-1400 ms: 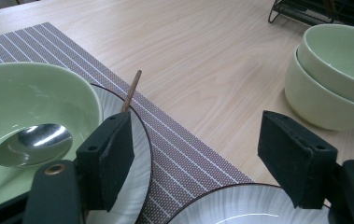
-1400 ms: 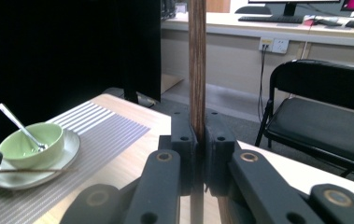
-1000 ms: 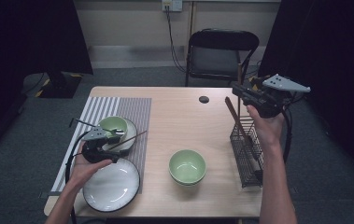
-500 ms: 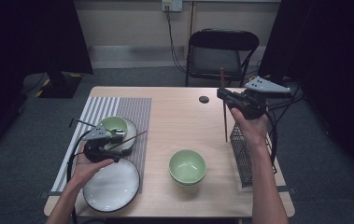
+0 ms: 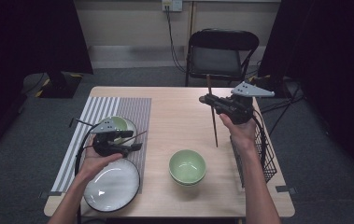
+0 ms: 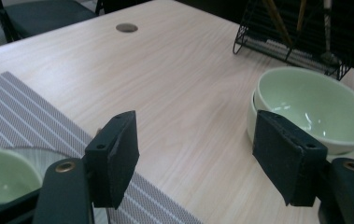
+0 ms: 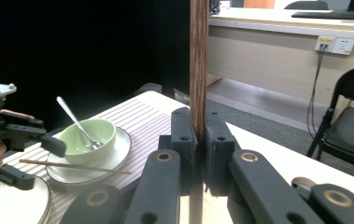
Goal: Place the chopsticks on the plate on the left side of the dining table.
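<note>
- Clamping a straight brown wooden chopstick [image 5: 212,114] between its flat black pads, the right gripper [image 5: 208,100] holds the stick upright above the pale wood-grain table [image 5: 174,112]; the chopstick's lower tip hangs just over the tabletop, behind and to the right of the centre bowls.
- Two stacked glossy pale-green bowls [image 5: 187,166], round and smooth, stand near the table's front edge.
- The left gripper [image 5: 137,140] has its jaws apart with nothing between the matte rectangular pads; they have just been closing slightly. It hovers left of the stacked bowls, over the grey striped woven mat [image 5: 132,109].
- On the mat sits a round plate carrying a small green bowl [image 7: 87,135] with a metal spoon [image 7: 76,122] and a second thin chopstick [image 7: 74,166] laid across it.
- A black wire rack [image 5: 258,149] stands at the table's right edge.
- A glossy white plate [image 5: 111,186] lies front left.
</note>
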The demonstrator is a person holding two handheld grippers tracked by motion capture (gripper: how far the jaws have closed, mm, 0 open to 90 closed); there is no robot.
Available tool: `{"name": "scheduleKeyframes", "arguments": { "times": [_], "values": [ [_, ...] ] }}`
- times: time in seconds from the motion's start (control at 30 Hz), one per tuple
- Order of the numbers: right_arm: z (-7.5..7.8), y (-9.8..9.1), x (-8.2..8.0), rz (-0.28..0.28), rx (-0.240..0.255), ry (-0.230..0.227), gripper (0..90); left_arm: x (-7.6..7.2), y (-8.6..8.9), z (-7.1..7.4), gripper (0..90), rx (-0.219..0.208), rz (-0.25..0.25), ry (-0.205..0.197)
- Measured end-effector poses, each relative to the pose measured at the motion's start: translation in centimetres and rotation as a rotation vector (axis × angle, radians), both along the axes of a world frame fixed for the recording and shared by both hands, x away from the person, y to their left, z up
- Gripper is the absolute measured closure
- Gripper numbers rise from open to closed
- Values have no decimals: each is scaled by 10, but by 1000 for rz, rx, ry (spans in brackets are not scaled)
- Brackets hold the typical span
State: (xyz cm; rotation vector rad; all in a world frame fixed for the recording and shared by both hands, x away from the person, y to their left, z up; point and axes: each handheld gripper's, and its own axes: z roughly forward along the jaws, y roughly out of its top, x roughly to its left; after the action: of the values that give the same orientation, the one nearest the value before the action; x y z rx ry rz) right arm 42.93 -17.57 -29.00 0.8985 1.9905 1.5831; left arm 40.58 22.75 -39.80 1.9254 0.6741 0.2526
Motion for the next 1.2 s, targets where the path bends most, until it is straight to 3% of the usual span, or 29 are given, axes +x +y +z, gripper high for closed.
{"name": "scheduleKeyframes", "arguments": {
  "times": [0.17, 0.23, 0.27, 0.33, 0.57, 0.7, 0.83, 1.13, 1.2],
  "values": [
    [-1, 11, 0, 39, 12, 8, 853, 1, -14, 6, 307, 3, -29, -10],
    [-2, 16, 0, 52, 20, 10, 853, 0, -17, 5, 325, -30, -47, -3],
    [-3, 19, 0, 57, 18, 11, 853, 0, -20, 5, 372, -23, -61, 2],
    [-4, 25, 0, 73, 22, 15, 853, -2, -23, 4, 345, 0, -58, -7],
    [-5, 49, 0, 124, 44, 12, 853, -6, -20, 7, 346, -44, -68, -11],
    [-5, 62, -1, 153, 53, 12, 853, -8, -19, 12, 365, -100, -73, 7],
    [-9, 76, 1, 185, 65, 20, 853, -12, -24, 20, 365, -111, -96, -12],
    [-11, 104, -2, 249, 65, 23, 853, -16, -30, 26, 393, -87, -99, -47],
    [-11, 112, -3, 267, 68, 22, 853, -18, -31, 27, 393, -98, -94, -52]
  ]
}}
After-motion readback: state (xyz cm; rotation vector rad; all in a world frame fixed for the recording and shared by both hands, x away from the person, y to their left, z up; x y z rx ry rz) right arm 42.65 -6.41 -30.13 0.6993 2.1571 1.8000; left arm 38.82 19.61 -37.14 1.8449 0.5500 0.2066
